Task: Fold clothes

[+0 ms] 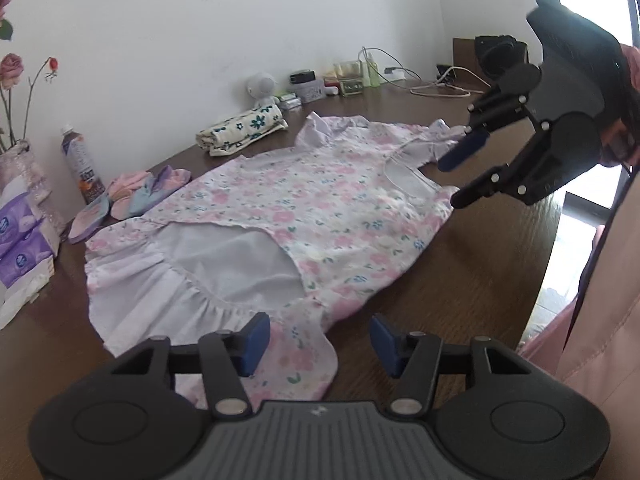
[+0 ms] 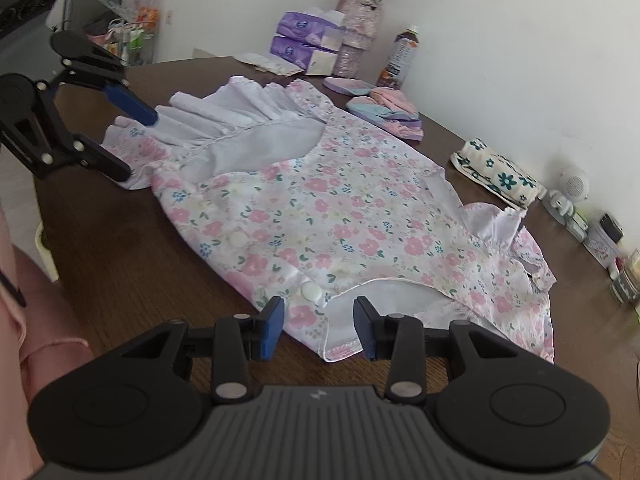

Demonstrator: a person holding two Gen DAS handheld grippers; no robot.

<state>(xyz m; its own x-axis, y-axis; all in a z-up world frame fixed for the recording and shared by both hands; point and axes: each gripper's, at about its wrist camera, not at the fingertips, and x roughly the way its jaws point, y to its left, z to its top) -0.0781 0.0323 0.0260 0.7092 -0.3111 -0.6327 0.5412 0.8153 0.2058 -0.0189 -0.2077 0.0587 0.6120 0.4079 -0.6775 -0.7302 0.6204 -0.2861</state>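
Observation:
A small pink floral garment (image 1: pixel 304 208) with a white ruffled hem lies spread flat on the dark wooden table (image 1: pixel 460 280). My left gripper (image 1: pixel 318 340) is open, and a floral corner next to the ruffle lies between its fingers. In the right wrist view the same left gripper (image 2: pixel 136 146) straddles that hem corner. My right gripper (image 2: pixel 319 326) is open at the opposite end of the garment (image 2: pixel 328 208), with the edge beside the neck opening and a white snap between its fingers. From the left wrist view the right gripper (image 1: pixel 450 182) sits at that end.
Along the wall side stand a folded cream cloth with teal flowers (image 1: pixel 244 128), pastel folded clothes (image 1: pixel 136 192), a bottle (image 1: pixel 80 164), tissue packs (image 1: pixel 20 240), a vase (image 2: pixel 358 32) and small clutter with cables. The table edge (image 1: pixel 532 288) is near me; a pink sleeve (image 2: pixel 24 320) shows.

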